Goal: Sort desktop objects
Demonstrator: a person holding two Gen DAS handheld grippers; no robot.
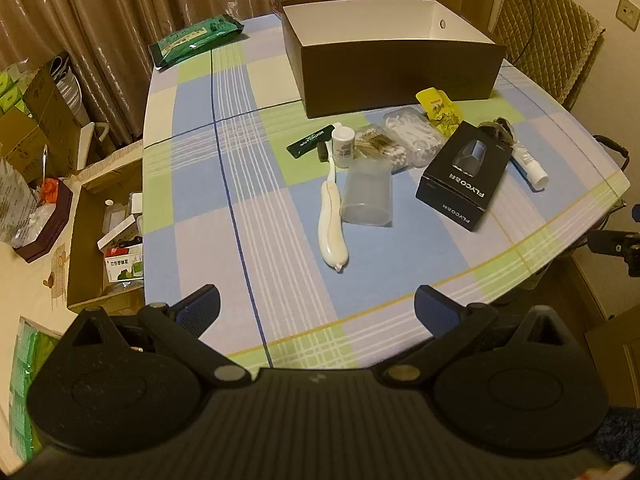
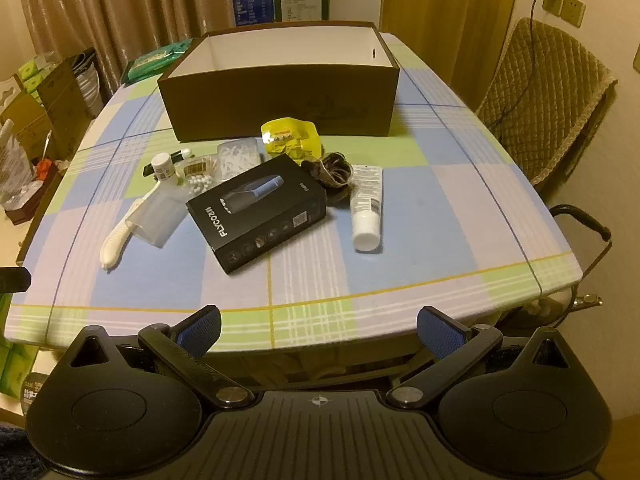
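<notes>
The left gripper (image 1: 316, 304) and right gripper (image 2: 319, 326) are wide and empty, the box (image 2: 280, 108) seems empty, so all sorting remains.

Your left wrist camera looks from above the near left part of the table (image 1: 192, 184), tilted steeply down and forward, with its own fingers (image 1: 200, 308) at the bottom. Your right wrist camera sits a little behind the near edge of the table (image 2: 420, 216), more to the right, and also faces forward and down. Both stand well back from the objects. Both views share the brown box (image 1: 400, 68) (image 2: 280, 104) at the far side, the black carton (image 1: 460, 176) (image 2: 260, 208), and the padded chair (image 1: 548, 40) (image 2: 544, 108).
</notes>
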